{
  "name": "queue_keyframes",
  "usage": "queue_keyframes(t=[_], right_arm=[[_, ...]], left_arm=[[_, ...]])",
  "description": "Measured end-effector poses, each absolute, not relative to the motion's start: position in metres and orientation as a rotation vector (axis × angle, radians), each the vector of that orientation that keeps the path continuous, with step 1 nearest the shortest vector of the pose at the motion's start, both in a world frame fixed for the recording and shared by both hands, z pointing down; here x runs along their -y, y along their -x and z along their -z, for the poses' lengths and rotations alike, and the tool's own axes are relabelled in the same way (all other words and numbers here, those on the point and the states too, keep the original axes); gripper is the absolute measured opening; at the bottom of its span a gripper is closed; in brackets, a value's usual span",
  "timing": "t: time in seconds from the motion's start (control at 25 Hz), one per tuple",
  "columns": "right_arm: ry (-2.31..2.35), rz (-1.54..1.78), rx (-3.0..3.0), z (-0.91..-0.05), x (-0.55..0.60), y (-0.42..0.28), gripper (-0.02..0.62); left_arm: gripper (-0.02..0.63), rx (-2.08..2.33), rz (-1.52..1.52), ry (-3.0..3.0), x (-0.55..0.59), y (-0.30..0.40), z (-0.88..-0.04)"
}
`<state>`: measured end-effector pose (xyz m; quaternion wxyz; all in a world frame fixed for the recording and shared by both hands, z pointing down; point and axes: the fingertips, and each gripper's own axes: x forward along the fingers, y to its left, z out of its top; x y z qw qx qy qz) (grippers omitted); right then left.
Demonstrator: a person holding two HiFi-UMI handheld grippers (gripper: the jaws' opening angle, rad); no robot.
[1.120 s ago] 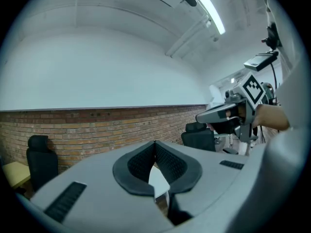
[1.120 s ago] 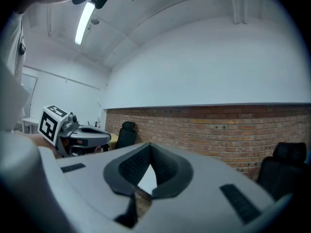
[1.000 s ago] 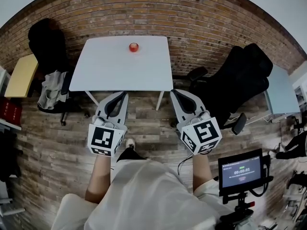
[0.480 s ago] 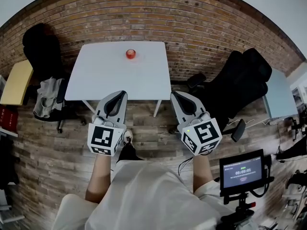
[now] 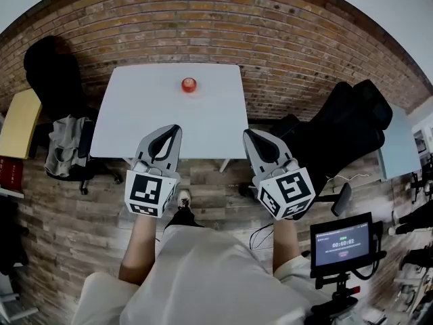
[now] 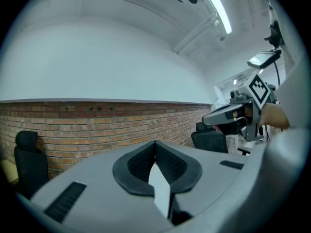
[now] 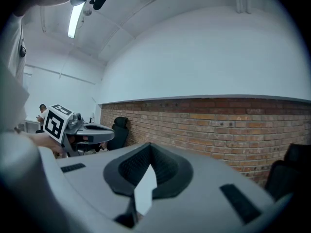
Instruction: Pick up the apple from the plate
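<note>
Only the head view gives you the apple (image 5: 189, 84): it sits on the far half of the white table (image 5: 135, 131), about midway across, well apart from both claws; what it rests on is too small to tell. The same view shows your left gripper (image 5: 177, 128) and right gripper (image 5: 246, 133) side by side, tips over the table's near edge, the right one close to the table's right side; a black chair (image 5: 51, 66) stands to the left, and a small screen (image 5: 342, 239) is by your right knee.

The gripper views show neither apple nor table; they give you the jaws up close instead. In the left gripper view the dark pads (image 6: 167, 164) meet at the tip with nothing between them; the right gripper view shows the same, closed tight and empty. Each also catches the other gripper off to its side, the brick wall (image 6: 87, 127) ahead, and a ceiling light (image 7: 75, 18).

A second ago both tips hung over the wooden floor (image 5: 81, 222), short of the table; the apple has not shifted on it, and the jaws were closed then too.
</note>
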<state>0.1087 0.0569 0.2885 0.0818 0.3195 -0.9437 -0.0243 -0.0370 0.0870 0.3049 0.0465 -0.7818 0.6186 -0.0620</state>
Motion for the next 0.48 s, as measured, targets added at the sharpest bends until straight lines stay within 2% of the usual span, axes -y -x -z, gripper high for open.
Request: queue_keyframes(t=[0.24,0.48], right_arm=[[-0.98,0.067,2.812,-0.285,-0.046,-0.101,0.002],[-0.998,0.028,2.786,-0.295,0.012,-0.058,0.002]], left_arm=[[0.006,-1.862,0.213,2.41,-0.076,0.043,-0.303],[0.006,-1.83,0.269,2.471,-0.014,0.084,-0.318]])
